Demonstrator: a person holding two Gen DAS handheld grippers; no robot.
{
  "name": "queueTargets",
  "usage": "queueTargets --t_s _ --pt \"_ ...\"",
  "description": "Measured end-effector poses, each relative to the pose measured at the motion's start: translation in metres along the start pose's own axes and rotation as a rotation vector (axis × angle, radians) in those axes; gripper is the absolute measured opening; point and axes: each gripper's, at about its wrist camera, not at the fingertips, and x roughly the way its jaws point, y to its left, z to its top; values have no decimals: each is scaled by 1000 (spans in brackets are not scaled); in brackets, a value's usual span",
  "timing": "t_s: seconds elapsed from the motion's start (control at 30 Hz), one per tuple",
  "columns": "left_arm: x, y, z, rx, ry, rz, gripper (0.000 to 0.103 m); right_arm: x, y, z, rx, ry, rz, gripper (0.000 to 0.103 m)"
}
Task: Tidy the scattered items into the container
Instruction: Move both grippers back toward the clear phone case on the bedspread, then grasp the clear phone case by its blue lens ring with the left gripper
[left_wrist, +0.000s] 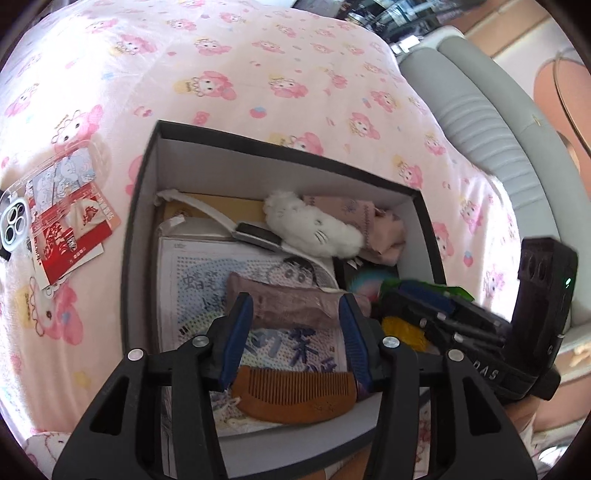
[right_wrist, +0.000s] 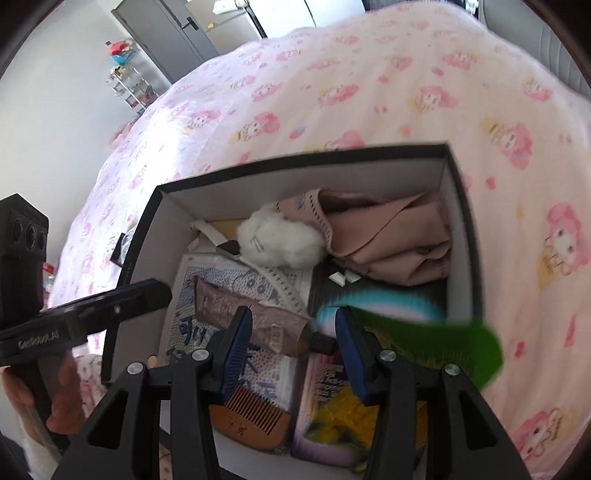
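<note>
A black box with white walls (left_wrist: 147, 206) (right_wrist: 461, 221) sits on the pink bed sheet. Inside lie a white plush (left_wrist: 314, 229) (right_wrist: 280, 240), folded pink cloth (right_wrist: 391, 240), a white-strapped watch (left_wrist: 255, 232), a brown tube (left_wrist: 288, 302) (right_wrist: 236, 310) and a wooden comb (left_wrist: 299, 395) (right_wrist: 251, 417). My left gripper (left_wrist: 295, 339) hangs open over the box with nothing between its pads. My right gripper (right_wrist: 293, 350) is open too. A blurred green thing (right_wrist: 443, 339) (left_wrist: 460, 291) sits just outside its right finger; whether they touch I cannot tell.
A clear phone case (left_wrist: 22, 225) and red cards (left_wrist: 70, 229) lie on the sheet (left_wrist: 258, 74) left of the box. A grey padded headboard (left_wrist: 480, 122) runs along the right. A hand (right_wrist: 59, 406) holds the left gripper (right_wrist: 92, 314). A rack (right_wrist: 129, 85) and grey doors stand beyond the bed.
</note>
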Motion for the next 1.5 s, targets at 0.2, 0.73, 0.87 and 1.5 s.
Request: queueTargets --t_s 0.2,0.73,0.87,1.5 --pt "13 -12 -15 60 70 -14 44 -28 9 -6 -49 -118 -43 44" --pt "65 -5 -1 -58 192 3 41 13 23 -18 -204 112 -119 32" --pt "51 -9 -8 -58 154 -35 41 22 17 -15 -177 120 -151 32" --pt "-127 72 -37 -221 -218 33 41 -32 160 11 -364 -20 52 33"
